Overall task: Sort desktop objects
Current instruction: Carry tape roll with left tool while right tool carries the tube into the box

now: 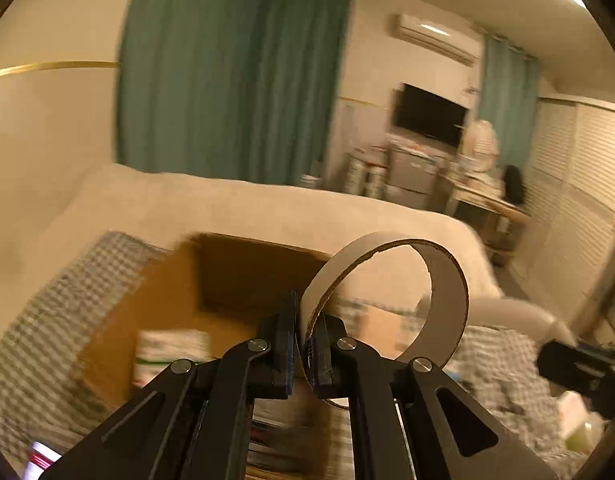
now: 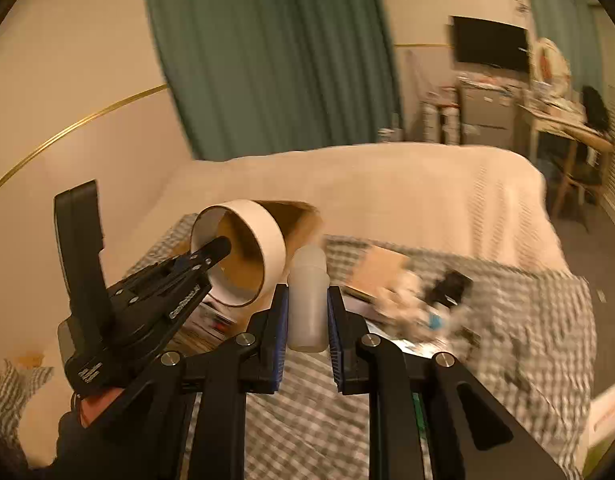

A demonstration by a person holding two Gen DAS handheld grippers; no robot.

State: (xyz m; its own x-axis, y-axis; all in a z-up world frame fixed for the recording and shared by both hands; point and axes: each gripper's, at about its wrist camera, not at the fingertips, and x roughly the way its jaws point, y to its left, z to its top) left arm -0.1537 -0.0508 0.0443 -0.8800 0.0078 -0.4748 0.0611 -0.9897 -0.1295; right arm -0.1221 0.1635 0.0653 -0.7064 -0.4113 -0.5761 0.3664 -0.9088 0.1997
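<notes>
Two tongs, each gripping one object above a surface spread with a grey-and-white checked cloth point(image 2: 307, 408). Right tongs point(image 2: 307, 316): the blue-padded fingers are clamped on either side of a small translucent whitish bottle point(image 2: 307, 300). The bottle is a plain cylinder with a rounded shoulder and a slightly narrower cap; its long axis stands upright, cap uppermost, with its base roughly level with the middle of the pads. Left tongs point(image 1: 303, 344): the fingers are pinched nearly together on the wall of a cardboard tape ring point(image 1: 439, 292), one pad inside the wall and one outside. The ring is a short, wide band, pale grey-white on its outer face and brown on its inner face, with a rough, frayed edge. In the left wrist view it stands on edge to the right of the fingers, its open bore facing the camera; in the right wrist view the same ring point(image 2: 263, 236) is held at the left, its bore tilted toward the lower left. Just beyond and below the ring lies an open brown cardboard box point(image 1: 235, 272) holding a white-and-green packet point(image 1: 171, 348). Blurred small items are scattered on the cloth to the right. Farther back: a cream-covered bed point(image 2: 387, 184), then teal curtains point(image 2: 267, 52), a dark wall screen point(image 2: 489, 44).
</notes>
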